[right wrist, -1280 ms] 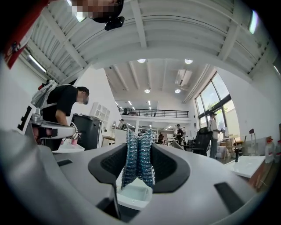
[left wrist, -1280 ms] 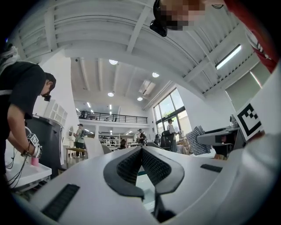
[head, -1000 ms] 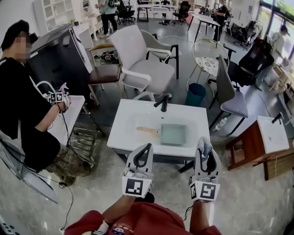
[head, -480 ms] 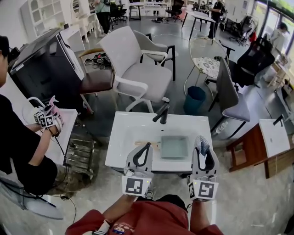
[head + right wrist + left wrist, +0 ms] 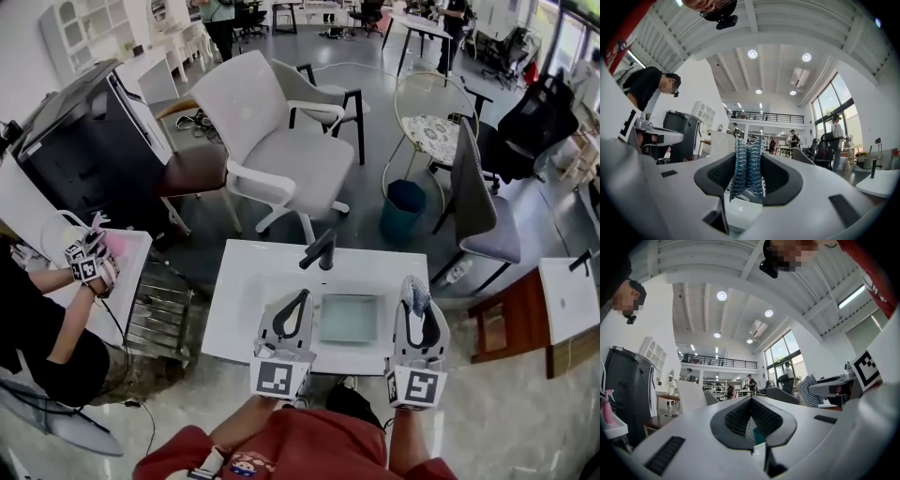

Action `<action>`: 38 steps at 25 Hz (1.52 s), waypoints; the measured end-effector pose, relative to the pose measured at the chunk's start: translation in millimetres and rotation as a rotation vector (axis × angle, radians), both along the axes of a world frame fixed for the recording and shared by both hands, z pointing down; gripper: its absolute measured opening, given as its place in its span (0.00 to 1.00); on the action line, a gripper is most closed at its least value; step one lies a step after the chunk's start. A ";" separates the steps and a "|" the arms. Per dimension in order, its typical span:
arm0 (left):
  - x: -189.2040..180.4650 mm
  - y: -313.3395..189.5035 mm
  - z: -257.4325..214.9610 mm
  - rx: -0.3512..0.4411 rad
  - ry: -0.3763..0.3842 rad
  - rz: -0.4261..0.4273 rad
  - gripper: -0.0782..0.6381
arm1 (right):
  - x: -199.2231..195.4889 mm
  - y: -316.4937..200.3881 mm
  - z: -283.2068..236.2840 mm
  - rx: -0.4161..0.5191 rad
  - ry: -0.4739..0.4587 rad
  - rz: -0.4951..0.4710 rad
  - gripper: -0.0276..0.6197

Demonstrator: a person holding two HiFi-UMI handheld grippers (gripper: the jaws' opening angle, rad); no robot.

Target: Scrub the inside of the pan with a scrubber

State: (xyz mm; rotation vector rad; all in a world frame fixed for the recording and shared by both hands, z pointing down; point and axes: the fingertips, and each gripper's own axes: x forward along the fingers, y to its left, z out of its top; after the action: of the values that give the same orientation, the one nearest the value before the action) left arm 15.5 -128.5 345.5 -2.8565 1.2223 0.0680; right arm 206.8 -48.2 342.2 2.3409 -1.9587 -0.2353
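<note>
A square pale-green pan lies in the white sink table; its handle is hidden behind my left gripper. My left gripper is held up over the pan's left side, shut, with nothing between its jaws. On the pan's right, my right gripper is raised and shut on a blue mesh scrubber. The right gripper view shows the scrubber pinched upright between the pads of the gripper. Both gripper views look out over the room, and the pan is not in them.
A dark faucet stands at the sink's back edge. Behind it are a white chair, a teal bin and a grey chair. A person with grippers sits at the left. A wooden side table stands at the right.
The sink table and pan have come closer, and the pan now lies between my two grippers. Its wooden handle has slipped behind the left gripper. Both grippers stay shut.
</note>
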 end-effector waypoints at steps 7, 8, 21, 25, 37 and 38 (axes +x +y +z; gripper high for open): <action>49.3 -26.1 -6.6 0.014 -0.016 -0.072 0.13 | 59.9 -39.1 -1.5 0.006 -0.027 -0.065 0.32; 54.1 -29.2 -7.0 0.016 -0.021 -0.085 0.13 | 67.0 -44.6 -2.6 0.008 -0.028 -0.076 0.32; 68.2 -66.3 -9.5 0.038 -0.019 -0.166 0.13 | 84.3 -99.8 -5.4 0.015 -0.009 -0.165 0.32; 63.0 -77.3 -6.9 0.040 -0.010 -0.147 0.13 | 74.5 -110.8 -1.6 -0.005 0.001 -0.162 0.32; 43.8 -80.0 25.5 -0.018 -0.038 -0.125 0.13 | 38.8 -116.2 29.2 -0.108 0.014 -0.221 0.32; 41.1 -79.3 28.1 -0.022 -0.045 -0.127 0.13 | 34.7 -117.1 32.7 -0.122 0.004 -0.234 0.32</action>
State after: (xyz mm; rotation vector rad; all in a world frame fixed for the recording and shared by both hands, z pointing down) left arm 56.6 -207.8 373.5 -2.7743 1.3999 -0.0123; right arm 241.5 -165.3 374.9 2.0363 -2.1778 -0.1299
